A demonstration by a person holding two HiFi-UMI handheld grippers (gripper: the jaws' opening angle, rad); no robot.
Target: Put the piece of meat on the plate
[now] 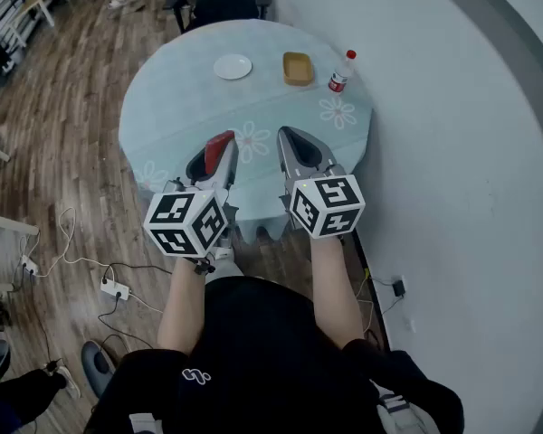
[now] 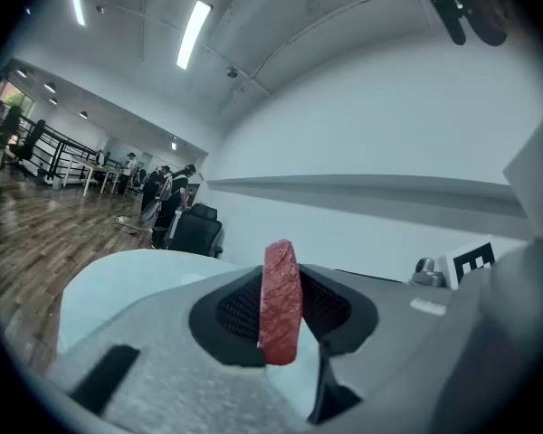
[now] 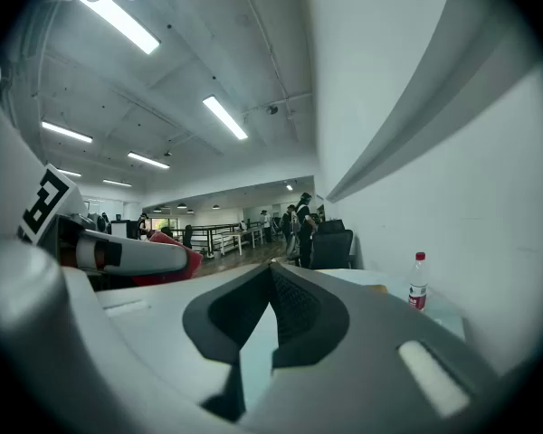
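left gripper [image 1: 219, 152]: held level over the near edge of the table, jaws narrowed and clamped on the piece of meat.
piece of meat [image 2: 281, 301]: a red slab standing on edge between the two dark pads, which press on its flat sides. its top sticks up above the jaw tips and its lower end hangs just below them. it is in the air, not touching the table.
right gripper [image 3: 271, 278]: just beside the left one, also level. its pad tips meet and nothing is between them.
two grippers: side by side and apart, both pointing away from the person toward the far side of the table.
table [image 1: 163, 107]: round, covered with a pale blue cloth with white flower prints, standing against a white wall.
plate [image 1: 233, 66]: small, white and round, on the far half of the table. it lies well apart from the meat and roughly straight ahead of the left gripper.
dish [image 1: 298, 69]: a tan, squarish dish to the right of the plate, near it but not touching.
bottle [image 1: 340, 72]: clear with a red cap and red label, upright to the right of the dish, close to the wall.
meat relative to plate: the flower-print stretch of cloth lies between them.
floor [image 1: 63, 107]: wood planks, with a white power strip [image 1: 115, 288] and loose cables to the person's left.
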